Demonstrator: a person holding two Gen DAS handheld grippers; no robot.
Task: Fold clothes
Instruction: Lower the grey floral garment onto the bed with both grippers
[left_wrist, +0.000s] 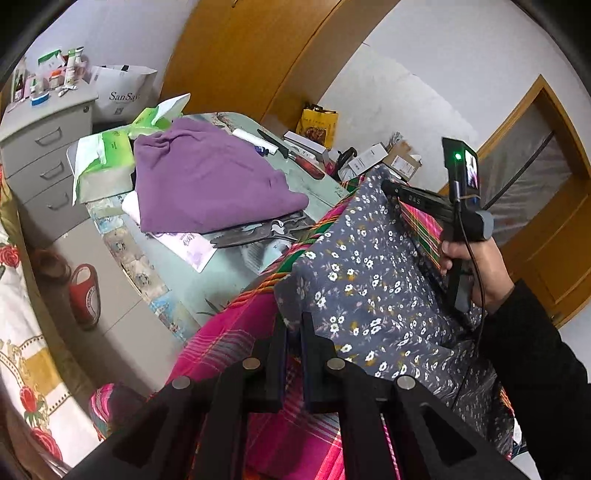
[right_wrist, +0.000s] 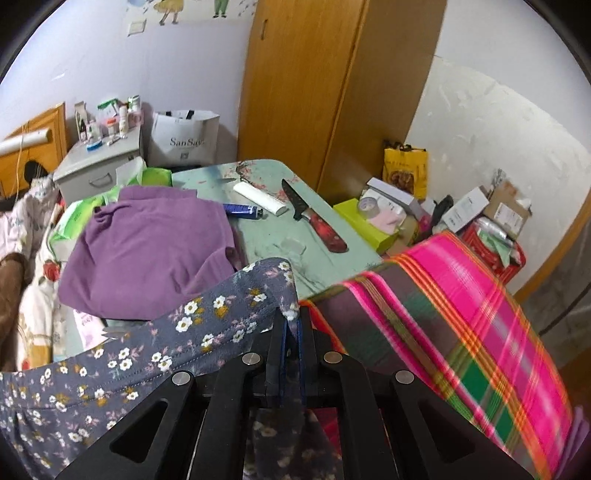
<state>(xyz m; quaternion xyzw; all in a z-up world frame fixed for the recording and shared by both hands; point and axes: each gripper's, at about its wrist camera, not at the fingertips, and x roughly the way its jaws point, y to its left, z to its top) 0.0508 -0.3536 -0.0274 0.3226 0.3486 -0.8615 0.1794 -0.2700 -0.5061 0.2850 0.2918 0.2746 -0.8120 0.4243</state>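
A grey garment with small white flowers (left_wrist: 369, 280) hangs stretched between both grippers above a pink, green and orange plaid cloth (right_wrist: 480, 317). At the bottom of the left wrist view, my left gripper (left_wrist: 294, 323) is shut on the garment's near corner. My right gripper (left_wrist: 388, 186), held by a hand in a dark sleeve (left_wrist: 476, 266), pinches the far upper edge. In the right wrist view the right gripper (right_wrist: 291, 323) is shut on a corner of the floral garment (right_wrist: 166, 332), which trails down to the left.
A folded purple garment (right_wrist: 147, 251) lies on a pale green table (right_wrist: 269, 236), beside a red-handled knife (right_wrist: 317, 219) and a white tube. Green tissue packs (left_wrist: 107, 151), a grey drawer unit (left_wrist: 44, 147), a red slipper (left_wrist: 86, 295) and boxes (right_wrist: 480, 206) surround it.
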